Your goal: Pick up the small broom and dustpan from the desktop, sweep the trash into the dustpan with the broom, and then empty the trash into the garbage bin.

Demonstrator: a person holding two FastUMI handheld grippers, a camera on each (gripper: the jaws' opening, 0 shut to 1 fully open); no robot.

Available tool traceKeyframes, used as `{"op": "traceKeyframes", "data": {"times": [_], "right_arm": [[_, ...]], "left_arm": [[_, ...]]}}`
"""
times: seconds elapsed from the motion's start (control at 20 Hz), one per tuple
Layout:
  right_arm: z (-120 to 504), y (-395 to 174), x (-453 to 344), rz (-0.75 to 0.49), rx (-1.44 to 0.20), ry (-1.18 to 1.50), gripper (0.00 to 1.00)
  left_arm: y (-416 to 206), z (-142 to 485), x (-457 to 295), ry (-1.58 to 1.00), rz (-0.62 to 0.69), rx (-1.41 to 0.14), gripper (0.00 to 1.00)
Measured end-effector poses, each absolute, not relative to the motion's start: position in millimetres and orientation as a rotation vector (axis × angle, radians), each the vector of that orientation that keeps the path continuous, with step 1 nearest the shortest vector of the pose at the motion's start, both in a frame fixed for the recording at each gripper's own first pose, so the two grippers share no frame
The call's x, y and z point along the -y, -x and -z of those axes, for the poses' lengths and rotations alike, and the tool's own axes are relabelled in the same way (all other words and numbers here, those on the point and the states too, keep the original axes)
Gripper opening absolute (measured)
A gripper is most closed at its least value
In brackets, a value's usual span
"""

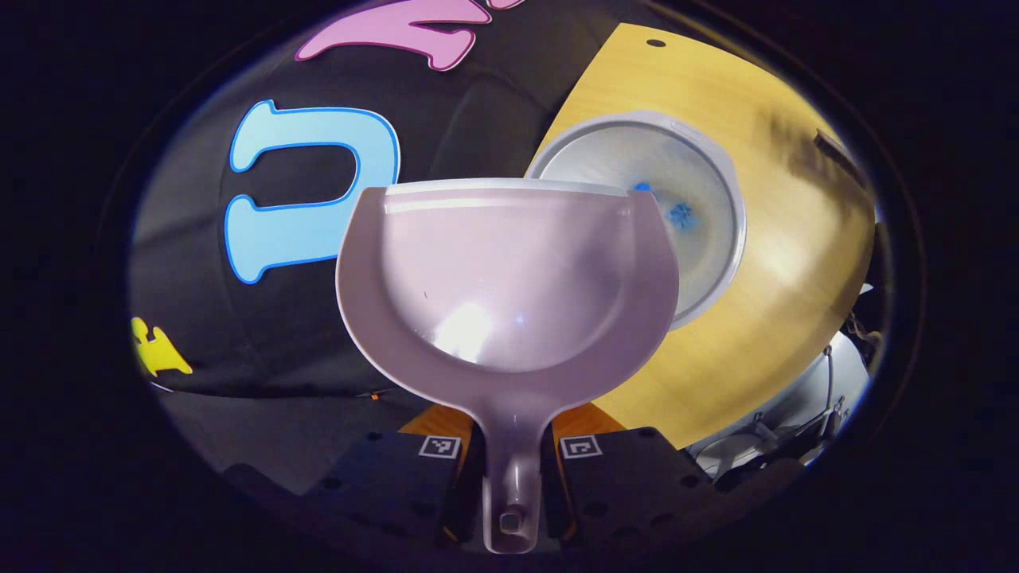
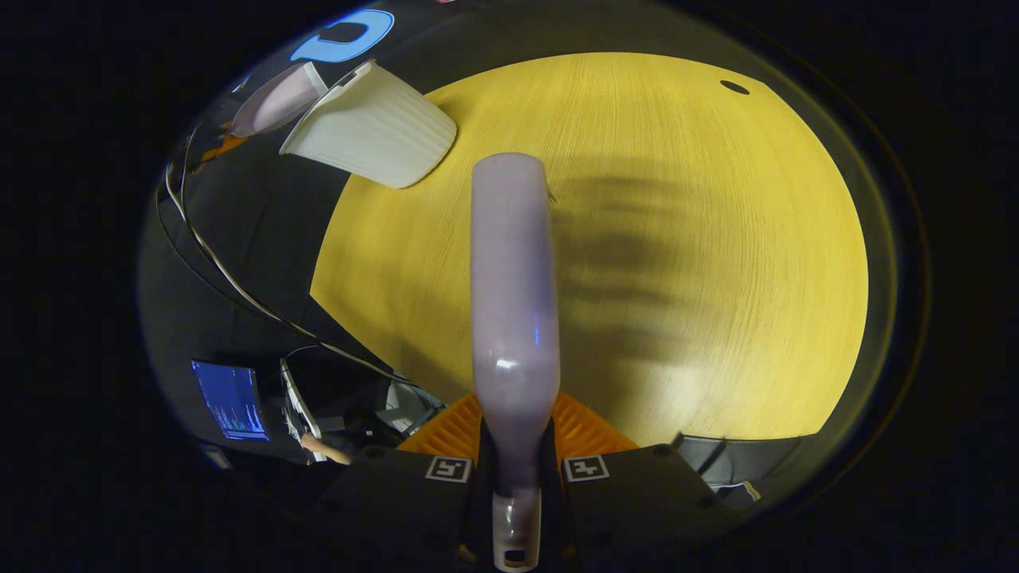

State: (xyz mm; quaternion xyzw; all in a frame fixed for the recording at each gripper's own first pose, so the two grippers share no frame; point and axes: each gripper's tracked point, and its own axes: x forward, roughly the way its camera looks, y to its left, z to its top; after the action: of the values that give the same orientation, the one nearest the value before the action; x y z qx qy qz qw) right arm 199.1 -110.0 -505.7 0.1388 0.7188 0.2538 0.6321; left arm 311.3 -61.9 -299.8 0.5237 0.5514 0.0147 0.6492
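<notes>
Left gripper view: we are gripping the dustpan by its handle over the bin, tipping until it empties; our right gripper is clamping the broom.

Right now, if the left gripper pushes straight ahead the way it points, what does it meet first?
Probably the garbage bin: the dustpan held by the left gripper leads, its front lip overlapping the bin's near rim. Depth is unclear, so it may pass above the rim toward the desktop.
</notes>
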Motion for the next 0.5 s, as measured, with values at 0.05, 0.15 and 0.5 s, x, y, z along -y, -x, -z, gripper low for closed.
{"op": "traceKeyframes", "data": {"times": [0.05,0.15,0.5], "right_arm": [[505.0,-202.8,110.5,-0.567,-1.634,-0.321,0.28],[501.0,-211.1,112.1,-0.543,-1.604,-0.312,0.28],[489.8,-220.6,142.9,-0.410,-1.535,-0.210,0.28]], "left_arm": [[-311.3,298.7,60.6,-1.142,-0.029,-1.223,0.29],[-313.1,291.9,63.7,-1.046,-0.038,-1.149,0.29],[-330.8,325.9,121.3,-0.520,0.033,-0.805,0.27]]}}
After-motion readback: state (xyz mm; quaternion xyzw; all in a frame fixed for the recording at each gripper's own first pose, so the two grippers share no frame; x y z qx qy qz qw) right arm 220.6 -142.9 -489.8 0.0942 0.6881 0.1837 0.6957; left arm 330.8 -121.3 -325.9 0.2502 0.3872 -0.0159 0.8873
